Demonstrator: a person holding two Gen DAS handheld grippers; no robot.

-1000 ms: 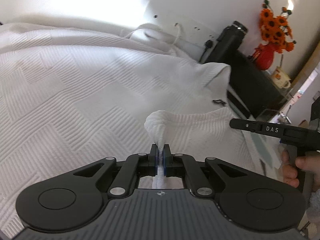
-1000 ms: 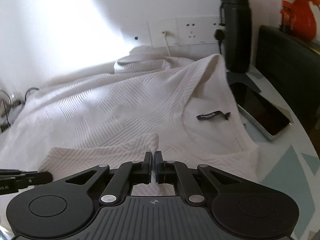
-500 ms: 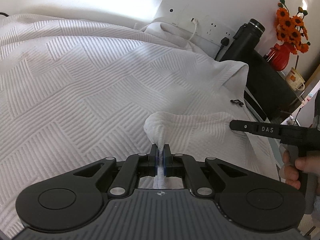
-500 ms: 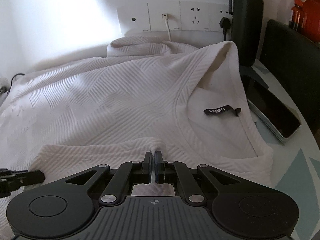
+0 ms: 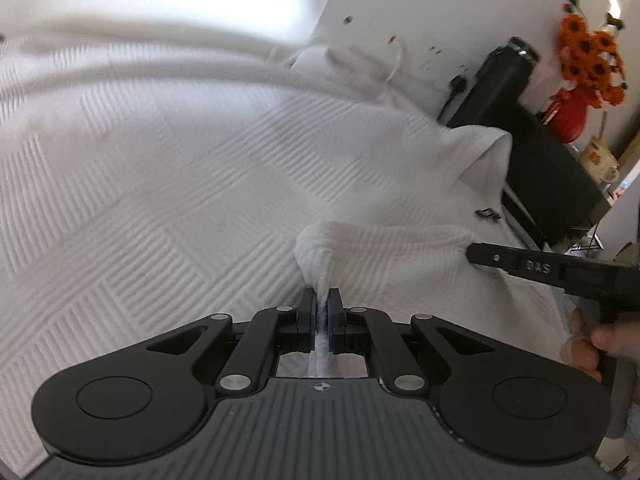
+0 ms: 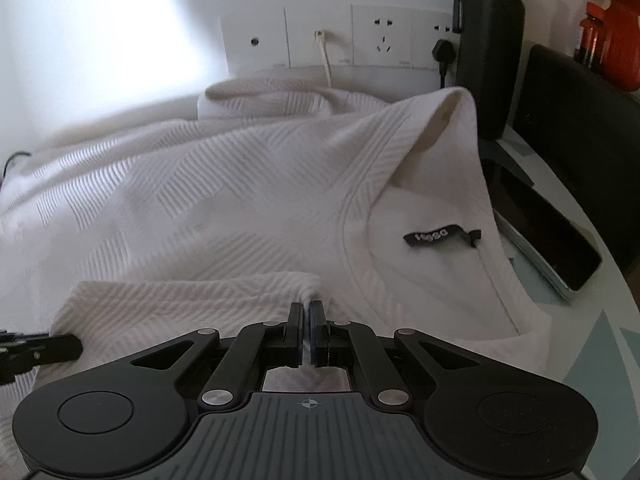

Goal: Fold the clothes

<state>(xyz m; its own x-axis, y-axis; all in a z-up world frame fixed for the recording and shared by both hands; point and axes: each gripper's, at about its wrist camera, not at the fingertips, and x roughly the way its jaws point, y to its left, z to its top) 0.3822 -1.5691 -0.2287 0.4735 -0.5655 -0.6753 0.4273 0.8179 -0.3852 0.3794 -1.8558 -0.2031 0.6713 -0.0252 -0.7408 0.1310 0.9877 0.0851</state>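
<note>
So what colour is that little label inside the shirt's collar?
Black, with pale lettering too small to read. The label shows best in the right wrist view, inside the white shirt.

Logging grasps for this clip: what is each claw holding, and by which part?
Both claws, left and right, pinch the white shirt, each at one end of its folded-over edge.

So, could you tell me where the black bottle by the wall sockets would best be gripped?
Grip the black bottle around its straight middle body, coming level from the front-left. It stands upright, with the dark chair back close on its right and the wall behind.
</note>
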